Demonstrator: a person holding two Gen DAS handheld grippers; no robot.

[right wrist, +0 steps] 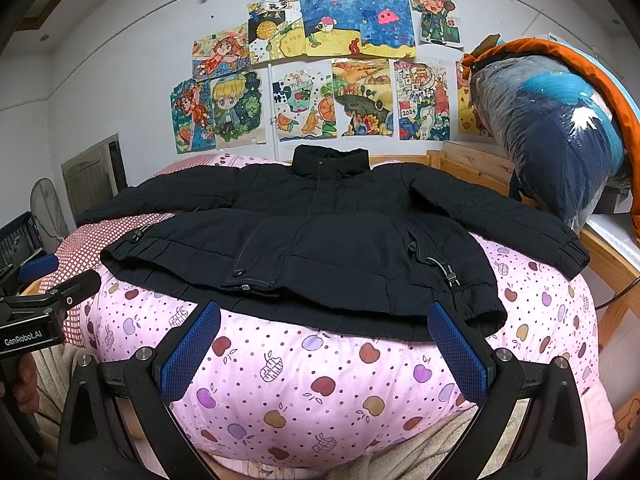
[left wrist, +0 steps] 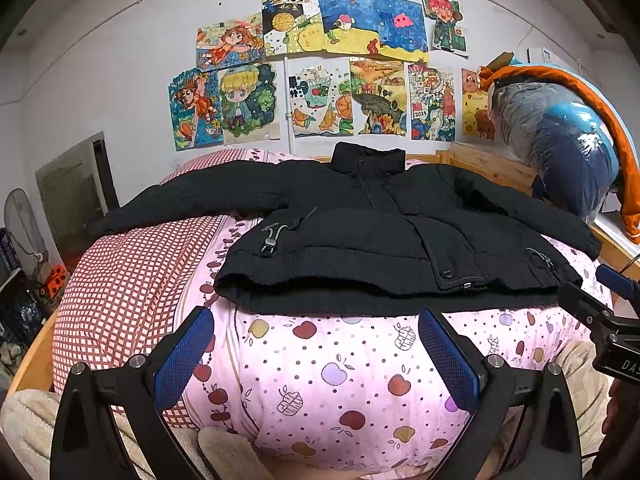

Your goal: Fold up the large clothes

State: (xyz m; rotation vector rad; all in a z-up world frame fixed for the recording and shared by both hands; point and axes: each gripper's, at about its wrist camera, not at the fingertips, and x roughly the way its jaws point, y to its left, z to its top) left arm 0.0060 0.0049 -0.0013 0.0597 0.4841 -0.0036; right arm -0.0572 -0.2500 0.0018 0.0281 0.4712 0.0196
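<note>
A black padded jacket (left wrist: pixel 360 228) (right wrist: pixel 320 240) lies flat and face up on the pink apple-print bedcover (left wrist: pixel 340 380) (right wrist: pixel 320 392), collar toward the wall, both sleeves spread sideways. My left gripper (left wrist: pixel 316 320) is open just short of the jacket's hem, its blue pads empty. My right gripper (right wrist: pixel 324 312) is also open near the hem, its right fingertip (right wrist: pixel 440 316) over the hem's edge, nothing between the pads. Each gripper shows at the edge of the other's view: the right gripper (left wrist: pixel 600 300), the left gripper (right wrist: pixel 52 292).
A red checked quilt (left wrist: pixel 132 280) lies under the left sleeve. A plastic-wrapped bundle of bedding (left wrist: pixel 560 140) sits on the wooden bed frame (left wrist: pixel 480 164) at the right. Children's drawings (left wrist: pixel 320 72) cover the wall. A fan (left wrist: pixel 24 224) and crates stand at the left.
</note>
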